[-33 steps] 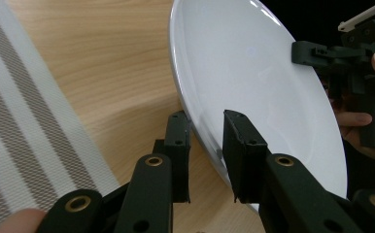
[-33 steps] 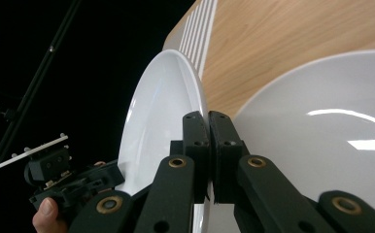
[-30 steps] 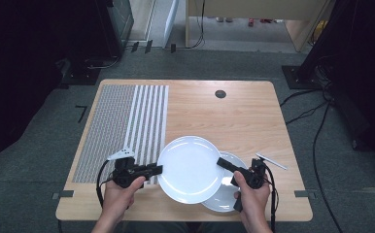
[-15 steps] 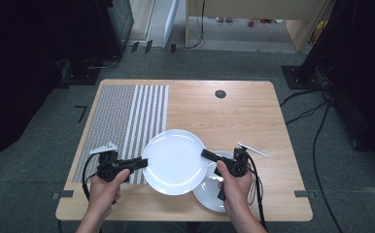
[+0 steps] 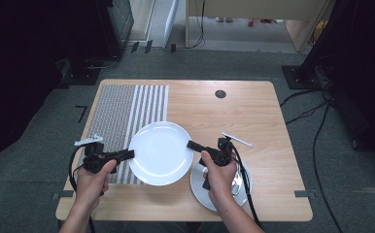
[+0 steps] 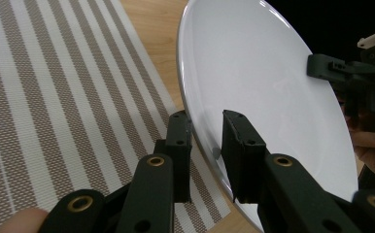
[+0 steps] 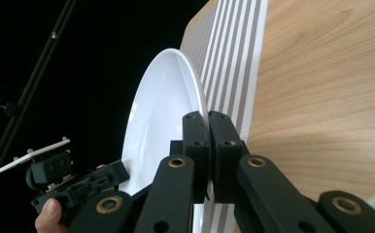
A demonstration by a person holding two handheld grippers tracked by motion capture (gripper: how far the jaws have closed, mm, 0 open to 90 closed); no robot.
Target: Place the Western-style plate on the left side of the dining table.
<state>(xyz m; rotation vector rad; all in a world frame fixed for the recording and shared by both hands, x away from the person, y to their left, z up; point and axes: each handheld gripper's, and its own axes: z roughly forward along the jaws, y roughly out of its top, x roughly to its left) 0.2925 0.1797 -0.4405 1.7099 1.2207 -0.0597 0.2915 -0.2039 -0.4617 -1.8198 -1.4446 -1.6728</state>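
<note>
- The large white plate [image 5: 160, 152] sits over the near half of the table, its left part above the striped mat [image 5: 122, 121] and its right part above bare wood. It looks lifted clear of the surface, held by opposite edges, though the high view alone cannot settle how far off it is.
- The left gripper [image 5: 125, 154] meets the plate's rim at about 9 o'clock. In the left gripper view its jaws straddle the rim at a narrow setting, one pad on each face; whether they press the china or merely bracket it I cannot tell, since a slight gap shows beside the outer pad.
- The right gripper [image 5: 194, 145] takes the opposite rim at about 3 o'clock. In the right gripper view its jaws are drawn nearly together with the thin edge pinched between them (a firm bite, by the look of it).
- Judged from this, the two-sided hold keeps a wide, slippery dish level; a single pinch at one edge would let it tip.
- A smaller plate [image 5: 202, 191] lies on the table at roughly 4 o'clock from the big one, under the right hand [image 5: 221, 180].
- A thin white stick [image 5: 237, 140] rests on the wood near 2 o'clock, well apart from the grip.
- A dark round cable hole [image 5: 220, 94] sits toward the far edge, at about 1 o'clock.
</note>
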